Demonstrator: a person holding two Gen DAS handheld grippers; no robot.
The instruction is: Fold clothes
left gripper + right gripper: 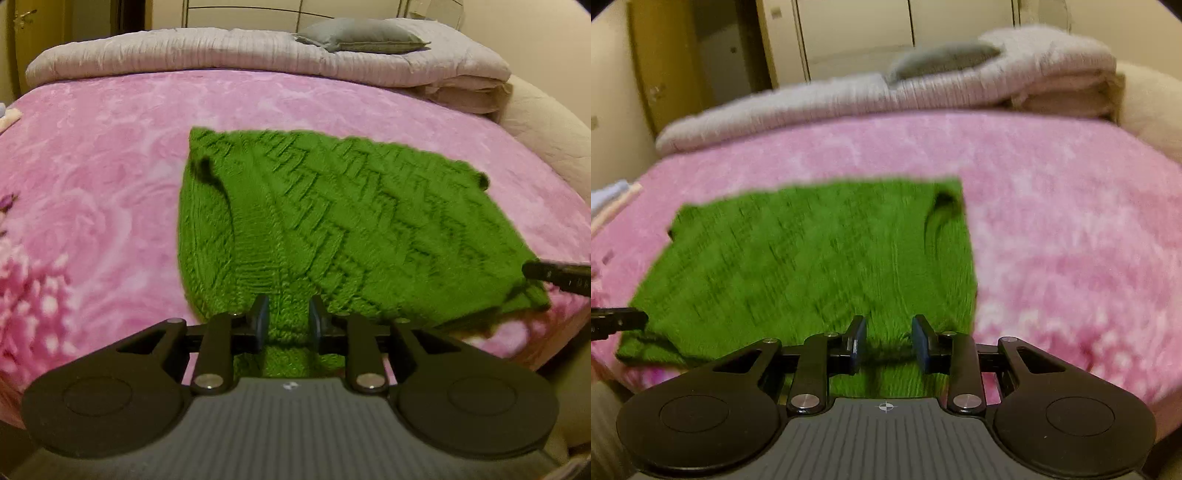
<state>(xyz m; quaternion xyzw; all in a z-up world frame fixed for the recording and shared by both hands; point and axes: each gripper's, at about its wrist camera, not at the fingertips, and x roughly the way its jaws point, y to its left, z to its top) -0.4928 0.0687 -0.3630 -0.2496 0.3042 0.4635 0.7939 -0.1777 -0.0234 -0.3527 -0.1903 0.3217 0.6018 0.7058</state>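
A green knit sweater [314, 218] is laid on the pink blanket [103, 155] of the bed, at the near edge, already doubled into a rough rectangle with layered edges visible at the near corner. Beyond it, a folded grey quilt [221, 51] and a grey pillow [362, 37] are stacked at the far side.

The left gripper [286, 317] is placed at the near hem toward the left end; knit is seen between the jaws, which stand partly apart, and whether the pads still press the fabric cannot be told. The right gripper [888, 341] is placed at the near hem toward the right end; its jaws are also partly apart with knit bunched between them, and a firm pinch cannot be confirmed, the right view being blurred.

Handling judged: chunky cable knit, soft and limp, moderately heavy for cloth, stretchy, not fragile, not slippery. The plush blanket is expected to drag on it, so lifting is preferred to sliding. Sag between two grip points is likely. Hold is best taken at the near hem corners, through all layers at once, deep enough that the loose knit does not pull out of the pads.
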